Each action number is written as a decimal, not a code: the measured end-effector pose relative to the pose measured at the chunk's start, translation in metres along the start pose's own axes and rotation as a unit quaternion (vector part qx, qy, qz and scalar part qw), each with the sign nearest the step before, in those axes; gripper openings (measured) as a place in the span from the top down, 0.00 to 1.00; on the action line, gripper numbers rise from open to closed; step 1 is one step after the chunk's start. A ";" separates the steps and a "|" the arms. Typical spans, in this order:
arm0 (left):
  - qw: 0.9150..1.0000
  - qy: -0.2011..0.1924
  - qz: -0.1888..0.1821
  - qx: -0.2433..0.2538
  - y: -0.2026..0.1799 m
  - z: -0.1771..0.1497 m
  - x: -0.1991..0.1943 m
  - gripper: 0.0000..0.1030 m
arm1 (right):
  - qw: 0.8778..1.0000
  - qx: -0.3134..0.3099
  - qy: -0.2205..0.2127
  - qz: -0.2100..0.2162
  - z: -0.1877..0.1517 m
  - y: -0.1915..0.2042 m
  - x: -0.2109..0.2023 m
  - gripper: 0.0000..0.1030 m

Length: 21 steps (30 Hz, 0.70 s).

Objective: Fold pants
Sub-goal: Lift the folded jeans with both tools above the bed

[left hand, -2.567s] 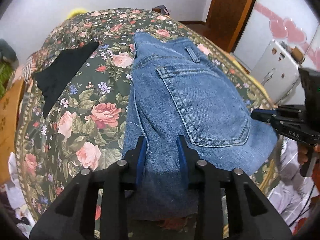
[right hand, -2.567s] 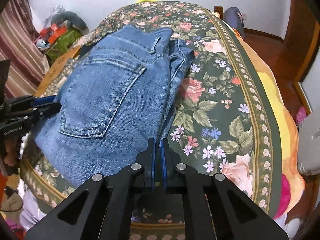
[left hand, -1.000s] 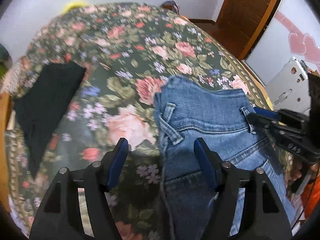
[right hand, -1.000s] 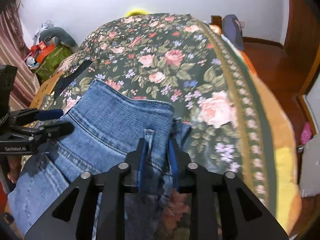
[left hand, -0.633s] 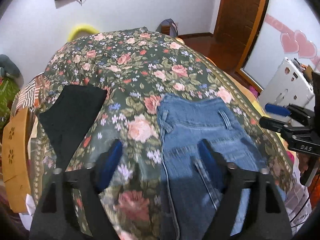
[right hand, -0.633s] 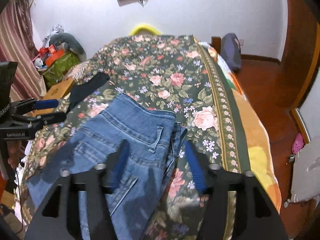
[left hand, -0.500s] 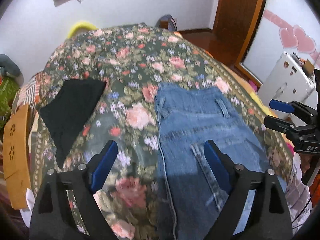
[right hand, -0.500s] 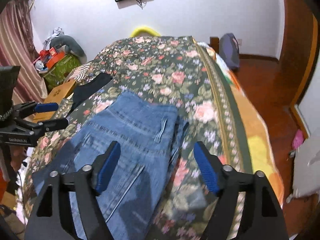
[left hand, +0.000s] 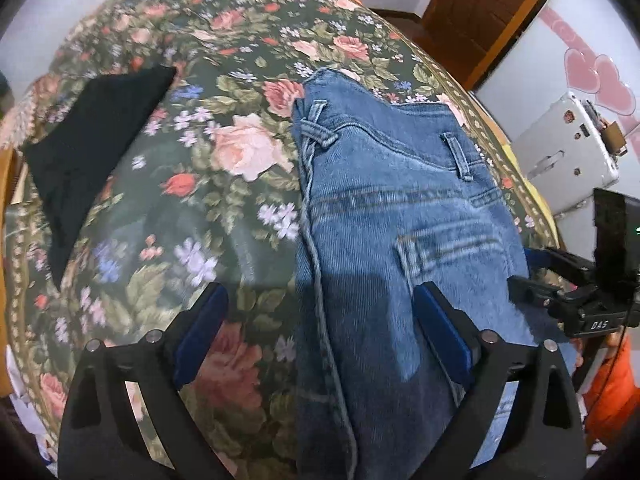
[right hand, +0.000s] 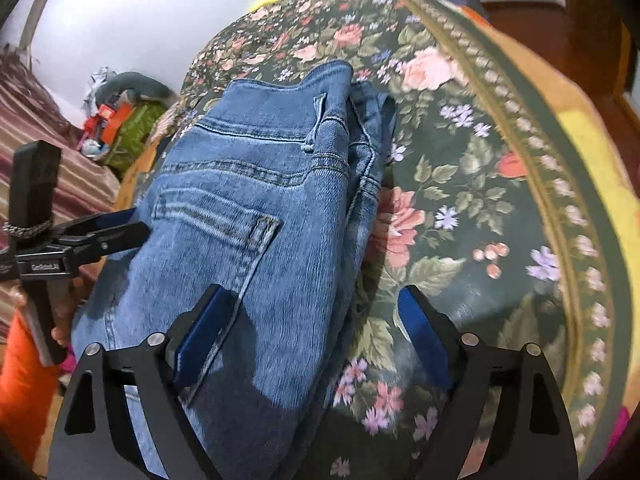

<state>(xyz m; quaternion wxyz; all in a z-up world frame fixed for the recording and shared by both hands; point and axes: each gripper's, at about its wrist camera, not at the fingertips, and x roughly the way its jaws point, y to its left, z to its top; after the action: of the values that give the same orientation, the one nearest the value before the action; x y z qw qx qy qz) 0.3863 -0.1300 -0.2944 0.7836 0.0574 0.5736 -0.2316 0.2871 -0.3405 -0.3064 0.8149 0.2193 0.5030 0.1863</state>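
Your folded jeans (left hand: 384, 216) lie on the floral bedspread (left hand: 224, 184) at the near edge of the bed, waistband toward the far end. Your left gripper (left hand: 320, 324) straddles their left edge — jaws opening, pads pressing on nothing. Your right gripper (right hand: 308, 320) straddles the right edge, jaws opening too. A black cloth (left hand: 92, 136) lies well apart, by the left edge.

Floral bedspread (left hand: 240, 152) w/ folded jeans (left hand: 392, 216) & black cloth (left hand: 92, 136).
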 end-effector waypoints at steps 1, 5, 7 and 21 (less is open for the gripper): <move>1.000 0.004 -0.007 0.001 0.000 0.005 0.004 0.07 | 1.000 0.000 0.002 0.008 0.003 -0.001 0.002 0.18; 0.999 0.026 -0.038 0.000 -0.006 0.016 0.023 0.05 | 1.000 0.002 0.006 0.031 0.011 -0.002 0.011 0.17; 0.998 0.035 -0.049 0.000 -0.009 0.018 0.029 0.05 | 0.999 0.004 0.010 0.039 0.015 0.001 0.016 0.15; 0.997 0.015 -0.035 0.063 -0.042 0.016 0.021 0.45 | 0.999 -0.015 0.014 0.034 0.034 0.019 0.018 0.66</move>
<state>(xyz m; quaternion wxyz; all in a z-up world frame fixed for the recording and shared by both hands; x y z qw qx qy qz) 0.3869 -0.1796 -0.3015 0.7614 0.0899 0.5712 -0.2933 0.3242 -0.3211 -0.2961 0.8043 0.2217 0.5036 0.2243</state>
